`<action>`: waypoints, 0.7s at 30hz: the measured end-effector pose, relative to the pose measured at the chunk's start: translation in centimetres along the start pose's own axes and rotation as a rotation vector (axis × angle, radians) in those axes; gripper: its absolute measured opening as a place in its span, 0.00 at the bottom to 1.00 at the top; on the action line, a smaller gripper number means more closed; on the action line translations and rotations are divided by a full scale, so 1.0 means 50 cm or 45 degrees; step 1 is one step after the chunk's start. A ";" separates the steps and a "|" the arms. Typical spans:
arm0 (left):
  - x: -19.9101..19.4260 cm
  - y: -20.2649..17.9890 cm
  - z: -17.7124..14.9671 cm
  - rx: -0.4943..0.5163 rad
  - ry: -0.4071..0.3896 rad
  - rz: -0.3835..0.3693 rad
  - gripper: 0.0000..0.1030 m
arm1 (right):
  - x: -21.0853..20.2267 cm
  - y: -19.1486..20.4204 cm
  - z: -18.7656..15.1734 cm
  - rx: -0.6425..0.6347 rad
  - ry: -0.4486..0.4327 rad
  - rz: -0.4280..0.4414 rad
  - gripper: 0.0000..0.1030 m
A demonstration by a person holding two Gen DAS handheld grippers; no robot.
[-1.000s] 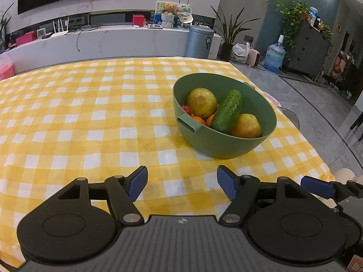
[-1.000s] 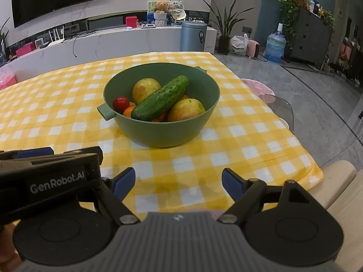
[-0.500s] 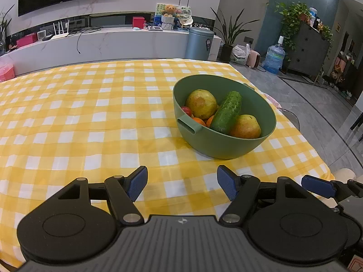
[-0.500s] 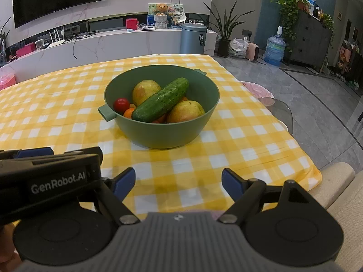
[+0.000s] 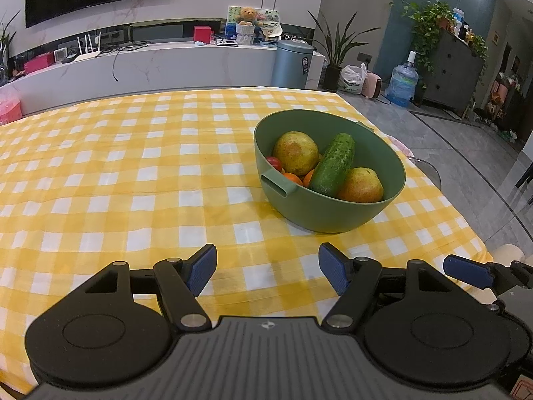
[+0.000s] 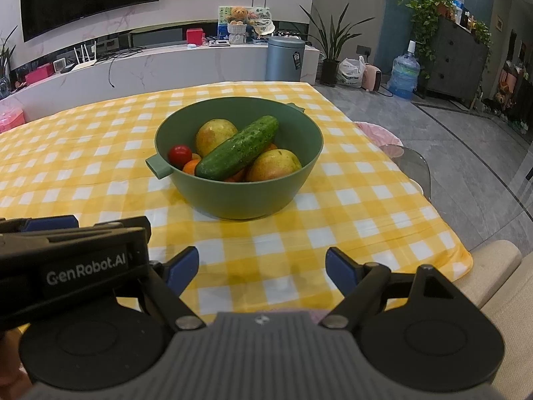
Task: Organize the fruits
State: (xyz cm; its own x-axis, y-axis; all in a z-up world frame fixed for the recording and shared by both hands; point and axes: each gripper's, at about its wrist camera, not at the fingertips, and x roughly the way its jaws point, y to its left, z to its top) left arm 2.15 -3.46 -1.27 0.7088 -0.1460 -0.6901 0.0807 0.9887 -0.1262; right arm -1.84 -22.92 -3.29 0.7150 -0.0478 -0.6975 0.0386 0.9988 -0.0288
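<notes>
A green bowl [image 5: 333, 213] [image 6: 240, 200] stands on the yellow-checked tablecloth near the table's right edge. In it lie a cucumber [image 5: 333, 163] [image 6: 238, 148], two yellow-red pears [image 5: 294, 151] [image 6: 273, 165], a small red tomato [image 6: 180, 154] and some small oranges [image 5: 293, 178], partly hidden under the cucumber. My left gripper [image 5: 266, 271] hovers open over the cloth, short of the bowl and to its left. My right gripper [image 6: 261, 271] is open too, empty, in front of the bowl near the table's front edge. The left gripper's body [image 6: 73, 260] shows at the right view's left side.
The tablecloth [image 5: 116, 173] stretches to the left and far side. A clear chair back [image 6: 409, 166] stands past the table's right edge, and a beige cushion [image 6: 493, 280] sits at the near right. A white counter [image 5: 150, 66] and bin lie beyond.
</notes>
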 end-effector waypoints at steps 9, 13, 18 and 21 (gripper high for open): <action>-0.002 0.000 0.001 0.002 0.006 0.002 0.80 | 0.001 -0.001 0.000 -0.001 0.001 0.001 0.78; -0.003 0.001 0.002 0.000 0.006 0.003 0.80 | 0.001 0.001 0.000 -0.007 0.001 0.002 0.78; -0.003 0.001 0.001 0.001 0.007 0.003 0.80 | 0.003 0.000 -0.001 -0.009 0.003 0.001 0.78; -0.003 0.001 0.001 0.001 0.008 0.003 0.80 | 0.003 0.001 -0.001 -0.009 0.003 0.000 0.78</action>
State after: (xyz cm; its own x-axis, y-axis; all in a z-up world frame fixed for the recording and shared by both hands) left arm 2.08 -3.40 -1.16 0.7045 -0.1440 -0.6950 0.0796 0.9890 -0.1243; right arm -1.76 -22.89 -3.42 0.7135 -0.0474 -0.6991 0.0333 0.9989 -0.0337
